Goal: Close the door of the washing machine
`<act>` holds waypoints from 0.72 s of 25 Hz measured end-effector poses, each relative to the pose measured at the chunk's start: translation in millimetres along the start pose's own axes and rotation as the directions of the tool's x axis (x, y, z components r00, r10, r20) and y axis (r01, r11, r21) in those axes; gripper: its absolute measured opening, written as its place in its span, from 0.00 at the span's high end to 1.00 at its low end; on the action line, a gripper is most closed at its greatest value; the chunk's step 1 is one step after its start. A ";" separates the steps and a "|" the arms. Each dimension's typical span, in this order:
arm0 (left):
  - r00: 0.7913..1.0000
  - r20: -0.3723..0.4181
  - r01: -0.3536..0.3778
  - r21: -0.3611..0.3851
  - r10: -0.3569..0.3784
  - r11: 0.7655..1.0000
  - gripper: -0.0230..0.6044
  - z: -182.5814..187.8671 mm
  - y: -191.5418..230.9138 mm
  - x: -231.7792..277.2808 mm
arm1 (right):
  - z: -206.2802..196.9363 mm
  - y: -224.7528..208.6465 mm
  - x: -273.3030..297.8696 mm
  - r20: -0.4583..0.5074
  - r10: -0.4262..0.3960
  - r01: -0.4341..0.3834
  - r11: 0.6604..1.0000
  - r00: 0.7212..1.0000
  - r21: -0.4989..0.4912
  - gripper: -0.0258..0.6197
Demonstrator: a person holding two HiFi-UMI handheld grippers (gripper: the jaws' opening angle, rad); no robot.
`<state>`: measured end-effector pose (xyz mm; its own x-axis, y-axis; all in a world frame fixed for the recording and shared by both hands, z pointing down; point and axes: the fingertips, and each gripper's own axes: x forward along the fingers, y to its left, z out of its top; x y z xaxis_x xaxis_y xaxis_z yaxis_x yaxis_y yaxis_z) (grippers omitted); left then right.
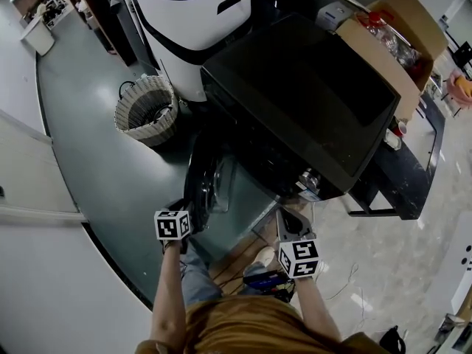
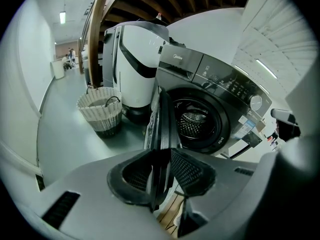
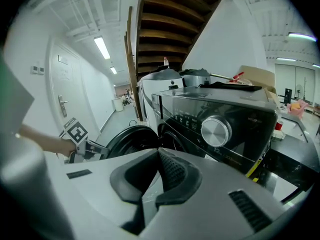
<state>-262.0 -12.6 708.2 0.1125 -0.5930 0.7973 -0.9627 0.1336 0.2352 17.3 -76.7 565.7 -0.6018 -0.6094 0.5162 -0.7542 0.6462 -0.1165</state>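
The black front-loading washing machine [image 1: 310, 102] has its round door [image 1: 203, 172] swung out to the left, and the drum opening [image 2: 195, 124] shows. In the left gripper view the door's rim [image 2: 162, 119] is edge-on and runs between the two pads. My left gripper [image 2: 161, 166] is shut on that rim, at the door's outer edge [image 1: 181, 211]. My right gripper [image 1: 289, 218] hangs in front of the machine's right front corner, apart from the door. Its jaws [image 3: 159, 171] are shut with nothing between them. The door [image 3: 130, 139] and the left gripper [image 3: 92, 149] show behind it.
A wicker basket [image 1: 147, 109] stands on the floor left of the machine, close behind the open door. A white and black appliance [image 1: 195, 28] stands beside the machine. An open cardboard box [image 1: 398, 39] sits at its far right. The control knob [image 3: 215, 130] faces my right gripper.
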 end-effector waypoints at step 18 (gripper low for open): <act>0.995 -0.042 0.090 -0.023 -0.091 0.996 0.75 -3.4 -50.6 12.9 | -3.9 -26.9 -29.1 0.022 -0.059 0.059 0.998 0.998 0.020 0.94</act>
<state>-211.0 -24.3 708.5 0.2101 -0.5687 0.7952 -0.9428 0.0974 0.3188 56.2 -74.6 557.0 -0.5616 -0.6567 0.5033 -0.7936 0.5997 -0.1029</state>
